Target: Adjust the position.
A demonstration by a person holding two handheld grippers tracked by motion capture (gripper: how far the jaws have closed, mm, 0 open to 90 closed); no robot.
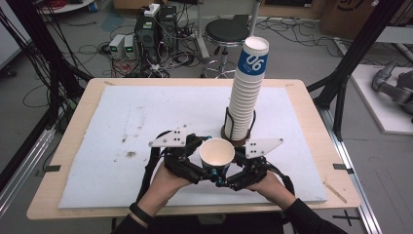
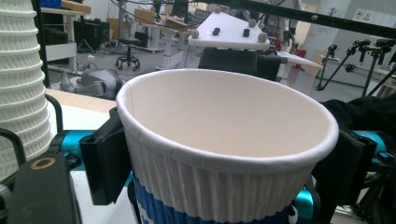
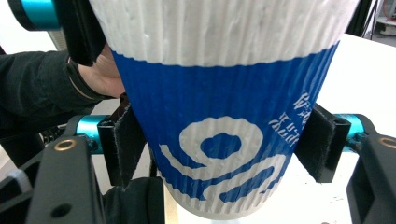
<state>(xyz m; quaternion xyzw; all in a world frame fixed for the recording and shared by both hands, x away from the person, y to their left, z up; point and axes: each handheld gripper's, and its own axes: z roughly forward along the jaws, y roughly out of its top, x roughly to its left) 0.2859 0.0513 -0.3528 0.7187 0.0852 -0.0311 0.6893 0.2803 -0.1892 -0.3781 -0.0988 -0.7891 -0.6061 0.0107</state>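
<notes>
Paper cup (image 1: 216,154) upright near table's (image 1: 63,190) front edge, axis vertical, between both grippers. Right gripper (image 3: 219,140) clamps its blue band; left gripper (image 2: 219,154) jaws flank the rim, contact unclear. Cup stack (image 1: 246,97) just behind.

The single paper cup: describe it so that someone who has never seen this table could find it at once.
Start at the white mat on the wooden table, where a tall stack of cups rises in a black holder. Nearer the person, between the left gripper and the right gripper, is the single paper cup. It alone stands apart from the stack, upright, its empty mouth facing up.
</notes>
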